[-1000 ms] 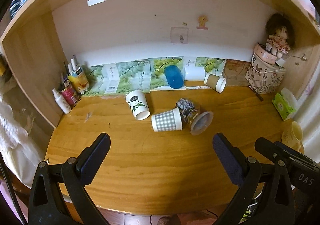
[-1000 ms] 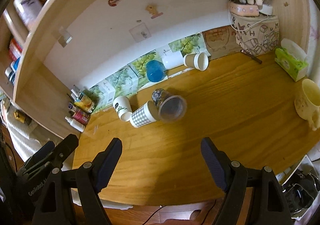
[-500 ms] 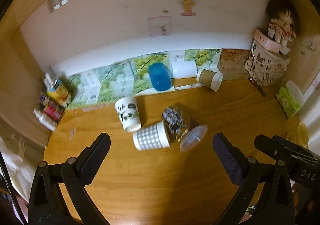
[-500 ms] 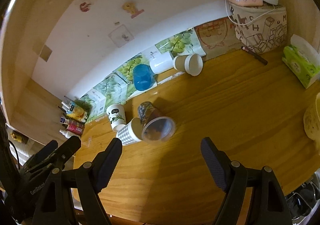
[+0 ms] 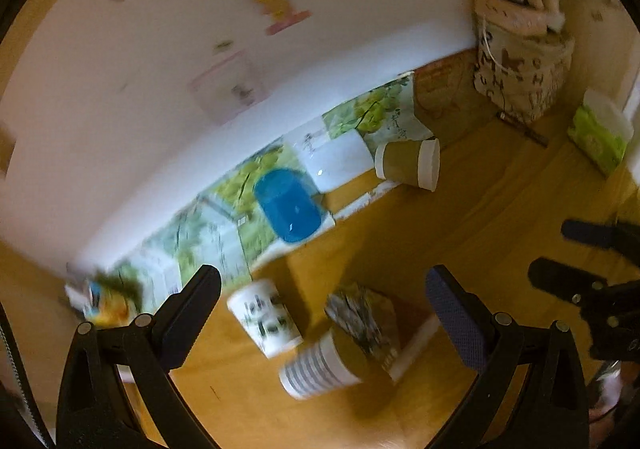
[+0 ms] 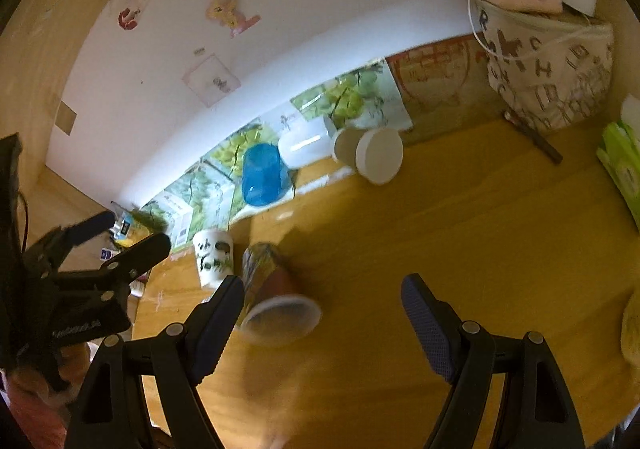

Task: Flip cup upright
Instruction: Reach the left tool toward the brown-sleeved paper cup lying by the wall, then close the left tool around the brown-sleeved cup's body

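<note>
One patterned cup (image 6: 276,289) sideways, mouth toward camera

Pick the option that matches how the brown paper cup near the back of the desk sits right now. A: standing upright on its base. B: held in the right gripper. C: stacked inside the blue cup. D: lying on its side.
D: the brown paper cup lies on its side on the desk, white rim to the right, apart from the blue cup, and the open right gripper holds nothing.
</note>
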A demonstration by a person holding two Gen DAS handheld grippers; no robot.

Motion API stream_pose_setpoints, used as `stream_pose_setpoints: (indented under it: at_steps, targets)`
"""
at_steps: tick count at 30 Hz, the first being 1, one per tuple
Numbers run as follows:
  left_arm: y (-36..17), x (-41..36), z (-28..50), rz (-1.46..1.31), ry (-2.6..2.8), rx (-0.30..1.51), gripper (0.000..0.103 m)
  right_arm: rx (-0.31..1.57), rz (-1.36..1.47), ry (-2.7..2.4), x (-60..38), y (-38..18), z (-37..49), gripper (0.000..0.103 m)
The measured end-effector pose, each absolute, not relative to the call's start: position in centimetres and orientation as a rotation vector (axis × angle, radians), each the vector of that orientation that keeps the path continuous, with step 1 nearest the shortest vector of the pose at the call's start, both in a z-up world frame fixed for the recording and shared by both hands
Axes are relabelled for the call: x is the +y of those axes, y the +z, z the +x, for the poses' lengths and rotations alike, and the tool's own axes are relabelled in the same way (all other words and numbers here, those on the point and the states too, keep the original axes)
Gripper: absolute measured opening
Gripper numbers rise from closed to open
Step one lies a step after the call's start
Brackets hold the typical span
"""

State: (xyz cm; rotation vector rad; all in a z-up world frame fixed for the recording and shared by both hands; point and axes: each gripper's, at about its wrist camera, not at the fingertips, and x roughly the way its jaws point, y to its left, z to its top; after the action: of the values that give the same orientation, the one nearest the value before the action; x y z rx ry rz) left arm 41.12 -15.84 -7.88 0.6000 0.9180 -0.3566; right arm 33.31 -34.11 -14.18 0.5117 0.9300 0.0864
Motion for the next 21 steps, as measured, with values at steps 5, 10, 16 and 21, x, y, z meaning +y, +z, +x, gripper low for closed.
stream_pose_setpoints:
  at_steps: [5, 10, 16, 21]
  targets:
    - [-9.2, -18.8, 42.9, 0.792, -0.46, 0.854, 0.102, 0.871, 0.482, 0.101, -35.7, -15.3, 35.5, 0.081]
    - [-10.6, -21.3, 44.9, 0.955, -0.566, 0.787, 0.102, 0.824, 0.44, 0.11, -37.0, -16.7, 36.8, 0.081]
    - [-13.0, -24.1, 46.3, 1.145, -0.739, 0.693, 0.102, 0.79, 0.328, 0.08, -38.1, -18.1, 37.3, 0.081]
    - [-15.5, -25.7, 46.5, 1.288, -0.902, 0.634, 0.102, 0.766, 0.258, 0.076, -38.5, -18.9, 37.1, 0.081]
